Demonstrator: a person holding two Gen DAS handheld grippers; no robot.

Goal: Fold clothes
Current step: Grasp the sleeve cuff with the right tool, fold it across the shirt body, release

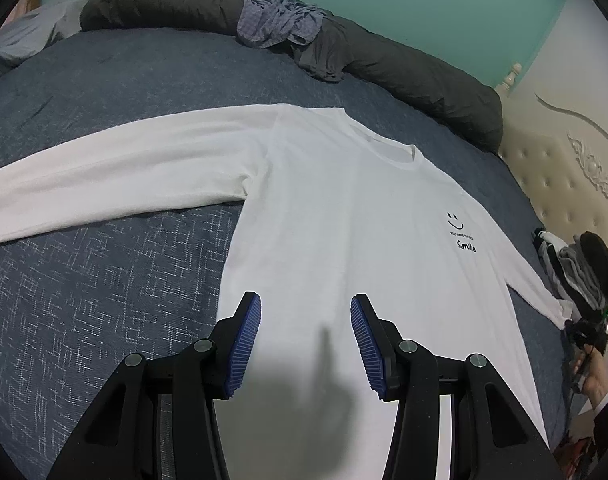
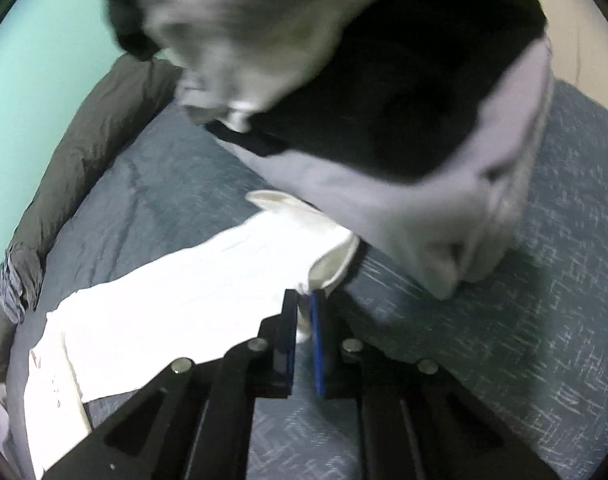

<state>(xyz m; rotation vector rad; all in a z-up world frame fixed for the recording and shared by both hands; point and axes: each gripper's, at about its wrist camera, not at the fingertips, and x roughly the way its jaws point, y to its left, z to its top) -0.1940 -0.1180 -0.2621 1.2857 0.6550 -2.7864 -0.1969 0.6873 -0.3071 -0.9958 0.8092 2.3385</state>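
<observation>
Shirt [image 1: 344, 208], white and long-sleeved, lies face up and flat on the bed [image 1: 104, 280], both sleeves spread out from the body. It looks light, soft and limp to me, so I expect it to sag and crease wherever it is lifted; cuffs, shoulders and hem seem the sound places to pinch. My right gripper [image 2: 304, 312] has its fingers nearly closed on the cuff [image 2: 328, 268] of one sleeve. My left gripper [image 1: 306, 340] hovers above the shirt's lower body, fingers wide apart, holding nothing. Beyond the collar lies a dark duvet [image 1: 404, 68]; by the held cuff, a blurred clothes pile [image 2: 384, 120].
</observation>
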